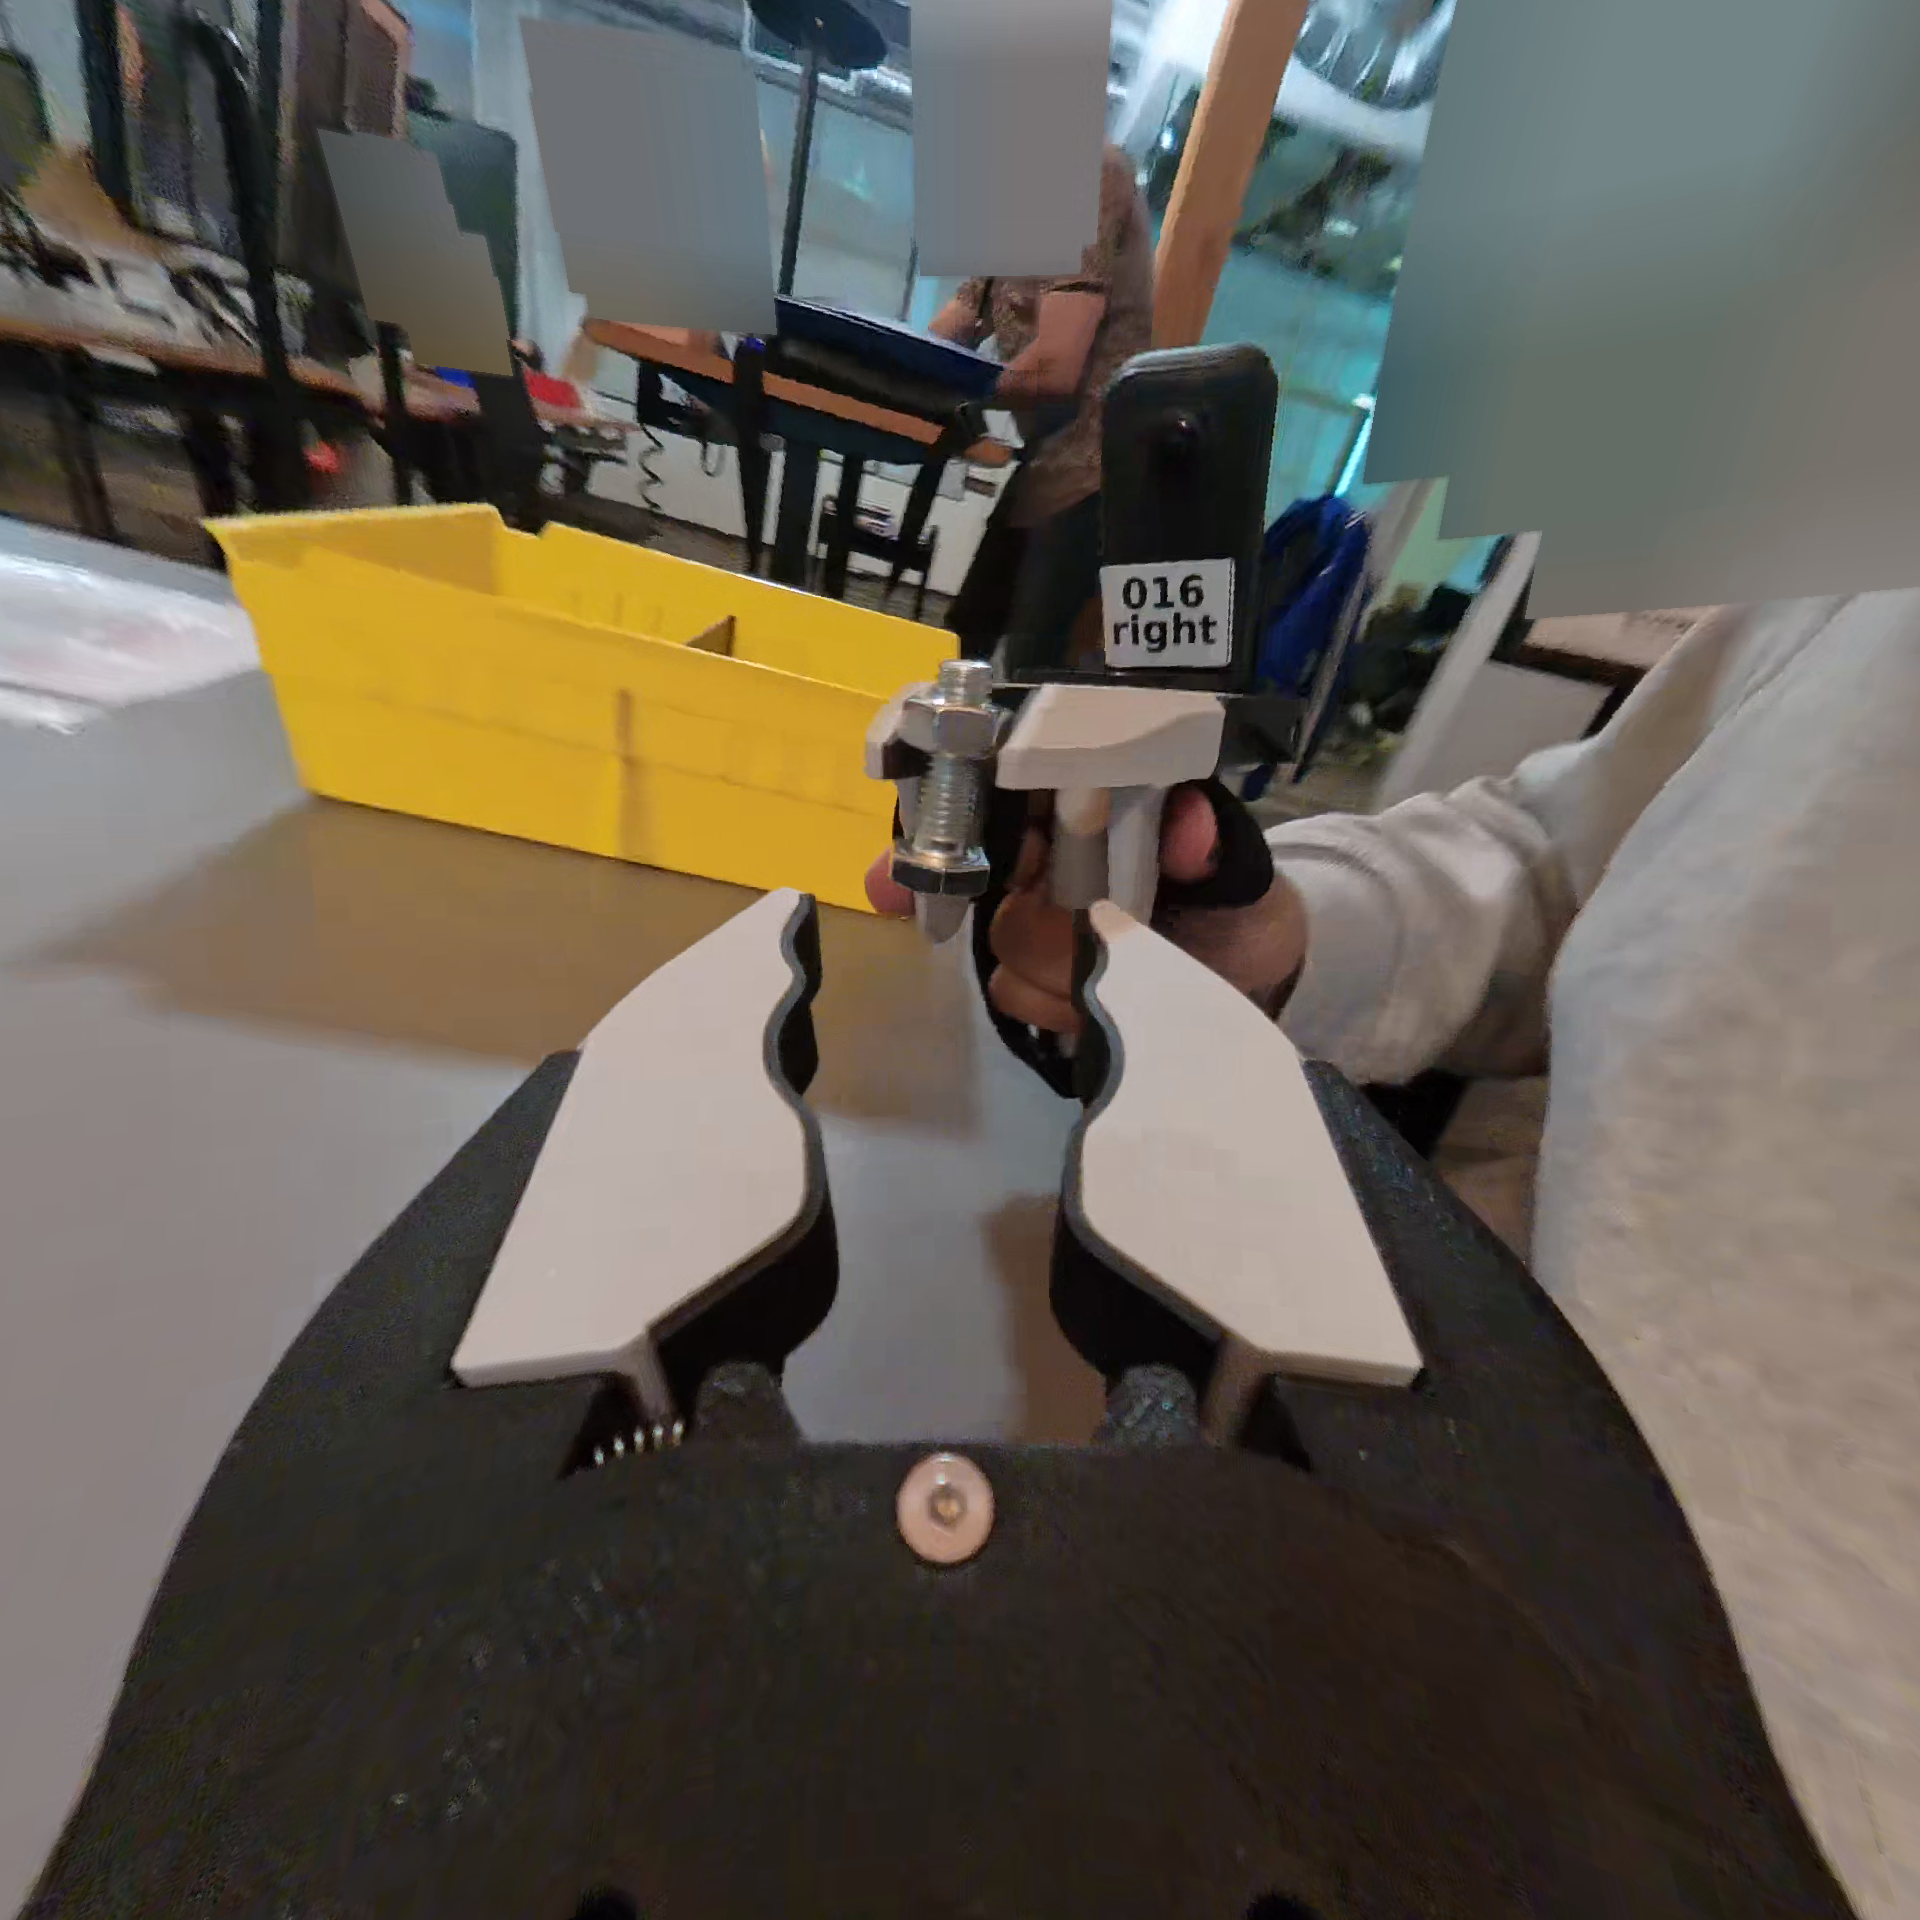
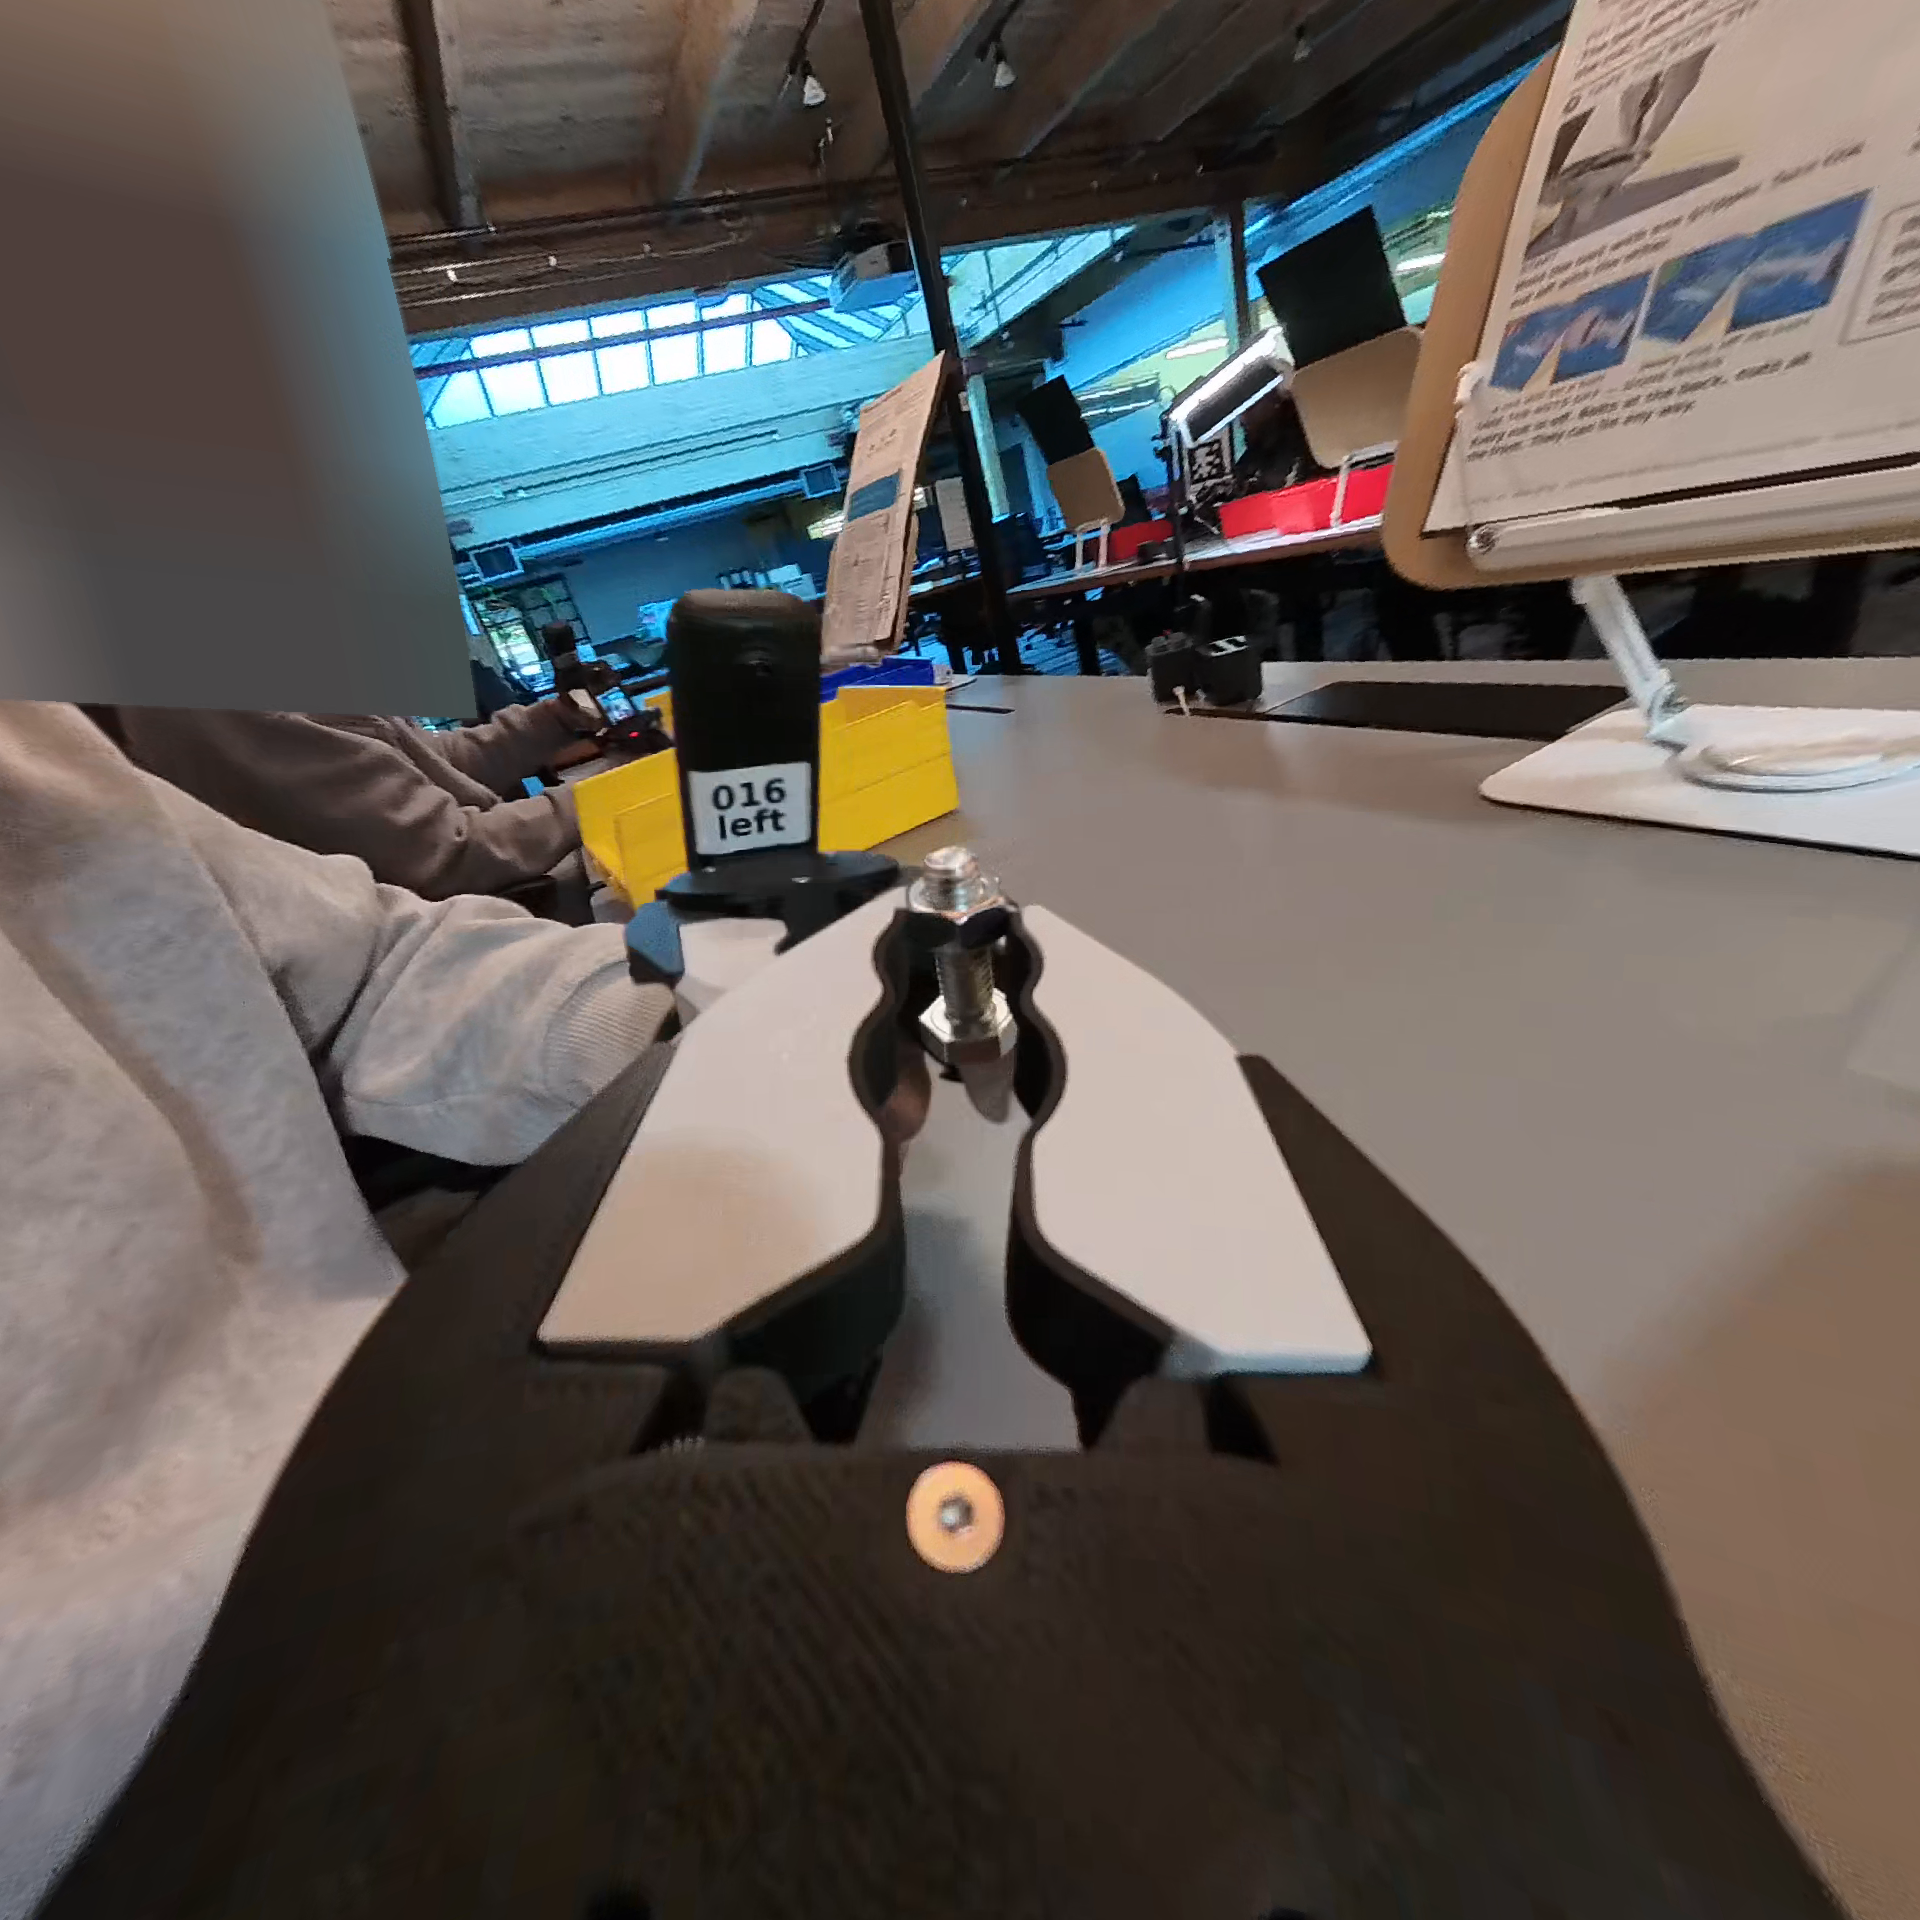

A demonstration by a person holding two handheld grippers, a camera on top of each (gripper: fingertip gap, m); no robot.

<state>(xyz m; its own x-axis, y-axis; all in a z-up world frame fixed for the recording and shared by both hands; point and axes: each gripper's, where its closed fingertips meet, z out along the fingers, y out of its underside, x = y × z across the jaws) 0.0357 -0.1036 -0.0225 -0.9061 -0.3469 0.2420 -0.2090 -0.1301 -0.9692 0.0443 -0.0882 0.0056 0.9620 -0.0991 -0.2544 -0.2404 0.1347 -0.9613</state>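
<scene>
My right gripper (image 2: 954,920) is shut on a silver bolt (image 2: 964,987) at the hex nut (image 2: 951,914) threaded near its tip. It holds the bolt upright above the grey table (image 2: 1351,987), hex head down. In the left wrist view the same bolt (image 1: 940,800) sits in the right gripper (image 1: 951,732), held by a hand. My left gripper (image 1: 951,925) is open and empty. Its tips are just below and in front of the bolt's head, not touching it. The left gripper's black camera housing (image 2: 743,696) shows behind the right gripper's left finger.
A yellow divided bin (image 1: 520,675) stands on the table (image 1: 208,1039) beyond the grippers; it also shows in the right wrist view (image 2: 883,758). A document stand (image 2: 1662,312) with a white base (image 2: 1714,769) stands at the right. Grey sleeves flank both views. Other workbenches lie behind. The grippers are tip to tip, or close to it.
</scene>
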